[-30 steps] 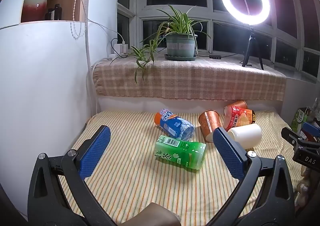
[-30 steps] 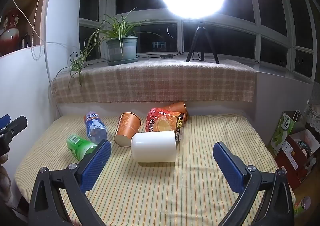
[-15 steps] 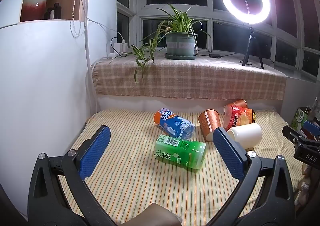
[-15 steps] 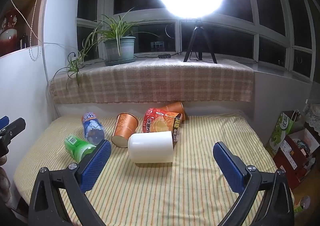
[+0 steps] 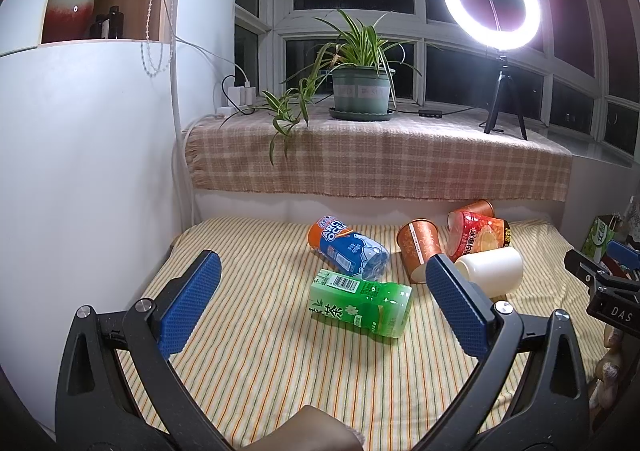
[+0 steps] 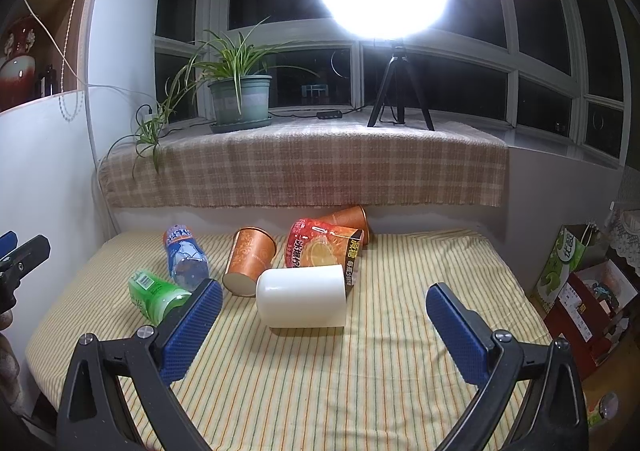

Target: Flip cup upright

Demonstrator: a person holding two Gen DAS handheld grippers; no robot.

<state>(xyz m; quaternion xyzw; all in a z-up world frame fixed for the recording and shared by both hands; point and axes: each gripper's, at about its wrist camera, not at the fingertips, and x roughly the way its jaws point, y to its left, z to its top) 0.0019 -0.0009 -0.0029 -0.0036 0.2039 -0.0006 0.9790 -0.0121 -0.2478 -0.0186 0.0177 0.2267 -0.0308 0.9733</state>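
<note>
A white cup (image 6: 301, 295) lies on its side on the striped table cloth (image 6: 360, 371), just ahead of my right gripper (image 6: 324, 315), which is open and empty. The cup also shows in the left wrist view (image 5: 490, 271), behind the right fingertip. An orange paper cup (image 6: 249, 262) lies on its side to its left, seen too in the left wrist view (image 5: 418, 247). A second orange cup (image 6: 348, 220) lies at the back. My left gripper (image 5: 320, 293) is open and empty, with a green bottle (image 5: 360, 303) lying ahead of it.
A blue-labelled bottle (image 5: 348, 247) and a red noodle tub (image 6: 322, 249) lie among the cups. A potted plant (image 5: 360, 91) and ring light (image 5: 492, 3) stand on the sill behind. A white wall (image 5: 80, 171) is at left; boxes (image 6: 580, 283) sit right of the table.
My right gripper has moved slightly forward, so the white cup sits a little nearer and more centred. The left gripper has hardly moved.
</note>
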